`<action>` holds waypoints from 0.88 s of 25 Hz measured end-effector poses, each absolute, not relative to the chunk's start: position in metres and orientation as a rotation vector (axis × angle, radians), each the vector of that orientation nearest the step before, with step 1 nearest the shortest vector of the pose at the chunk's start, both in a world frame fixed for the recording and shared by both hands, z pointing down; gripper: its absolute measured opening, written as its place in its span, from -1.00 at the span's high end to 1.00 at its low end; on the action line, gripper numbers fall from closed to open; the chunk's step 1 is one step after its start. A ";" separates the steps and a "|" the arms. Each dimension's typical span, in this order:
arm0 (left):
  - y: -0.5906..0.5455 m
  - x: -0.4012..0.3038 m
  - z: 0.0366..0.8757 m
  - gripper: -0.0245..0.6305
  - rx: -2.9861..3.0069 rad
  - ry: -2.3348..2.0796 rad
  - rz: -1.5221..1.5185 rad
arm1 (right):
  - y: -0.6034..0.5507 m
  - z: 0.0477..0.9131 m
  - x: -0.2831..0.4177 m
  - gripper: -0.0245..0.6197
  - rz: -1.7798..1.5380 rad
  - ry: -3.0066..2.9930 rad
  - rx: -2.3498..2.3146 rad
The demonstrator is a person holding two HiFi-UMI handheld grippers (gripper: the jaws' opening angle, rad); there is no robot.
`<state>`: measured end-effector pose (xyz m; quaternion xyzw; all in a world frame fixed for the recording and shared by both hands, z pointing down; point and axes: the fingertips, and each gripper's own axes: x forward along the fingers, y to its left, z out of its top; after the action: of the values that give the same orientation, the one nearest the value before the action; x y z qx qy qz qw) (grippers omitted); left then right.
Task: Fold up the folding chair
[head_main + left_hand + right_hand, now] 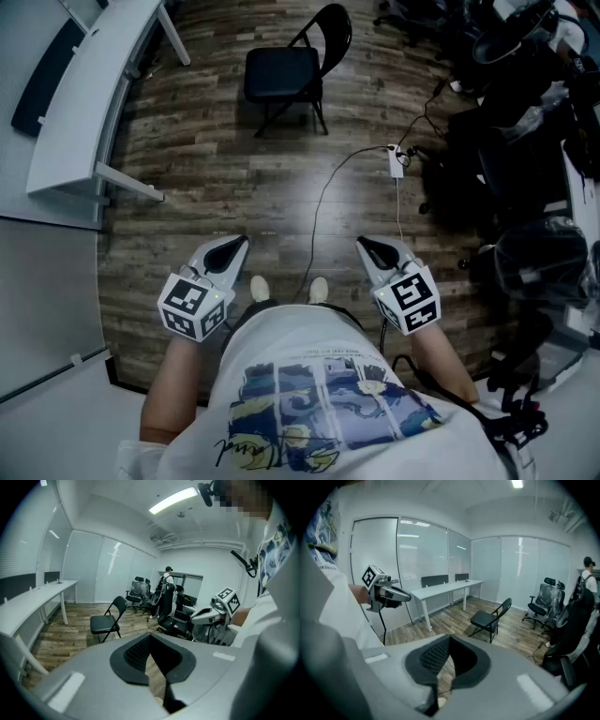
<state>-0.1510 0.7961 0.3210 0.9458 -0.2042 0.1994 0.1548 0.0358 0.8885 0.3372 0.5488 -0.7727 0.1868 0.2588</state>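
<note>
In the head view, the folding chair [286, 70] stands unfolded on the wood floor [216, 178], well apart from the person, with a white table [84, 112] off to its left. A cable [323, 211] runs from a power strip [396, 161] across the floor between person and chair. The left gripper [240, 246] and right gripper [362, 246] are held out at waist level, aimed toward the chair and touching nothing. The left gripper view shows its jaws closed pad to pad with nothing between them, and the chair is far beyond the tips, left of centre. The right gripper view shows the same: jaws together and empty, with the chair distant and right of centre. The step in hand looks like the approach. It would go best to walk in clear of the cable and open both sets of jaws before arriving. One gripper could then steady the top of the backrest while the other lifts the seat's front edge. No brand shows on the chair. The gripper cubes carry only square marker patterns, and the script on the shirt [309, 412] is too small to read.
</note>
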 end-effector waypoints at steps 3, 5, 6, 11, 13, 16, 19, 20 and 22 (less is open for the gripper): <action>0.791 -0.175 0.324 0.92 2.661 -0.630 0.548 | 0.884 0.328 0.015 0.92 0.497 -2.107 1.480; 0.784 -0.190 0.325 0.92 2.653 -0.631 0.544 | 0.875 0.329 0.000 0.92 0.500 -2.107 1.474; 0.780 -0.197 0.325 0.92 2.653 -0.628 0.545 | 0.871 0.330 -0.007 0.92 0.508 -2.104 1.470; 0.753 -0.220 0.314 0.92 2.662 -0.602 0.535 | 0.850 0.328 -0.032 0.92 0.526 -2.073 1.463; 0.751 -0.237 0.322 0.92 2.660 -0.582 0.531 | 0.848 0.333 -0.050 0.92 0.528 -2.061 1.478; 0.752 -0.261 0.335 0.92 2.674 -0.528 0.515 | 0.849 0.342 -0.079 0.92 0.532 -2.035 1.507; 0.745 -0.268 0.339 0.92 2.675 -0.488 0.515 | 0.850 0.344 -0.094 0.92 0.570 -2.014 1.499; 0.743 -0.269 0.341 0.92 2.673 -0.479 0.513 | 0.851 0.345 -0.097 0.92 0.586 -2.013 1.491; 0.739 -0.268 0.346 0.92 2.668 -0.467 0.505 | 0.854 0.347 -0.101 0.92 0.616 -2.014 1.480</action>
<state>-0.2679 0.7391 0.3461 0.9503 -0.1663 0.1801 0.1920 -0.1008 0.8537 0.3474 0.5519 -0.7511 0.2299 0.2800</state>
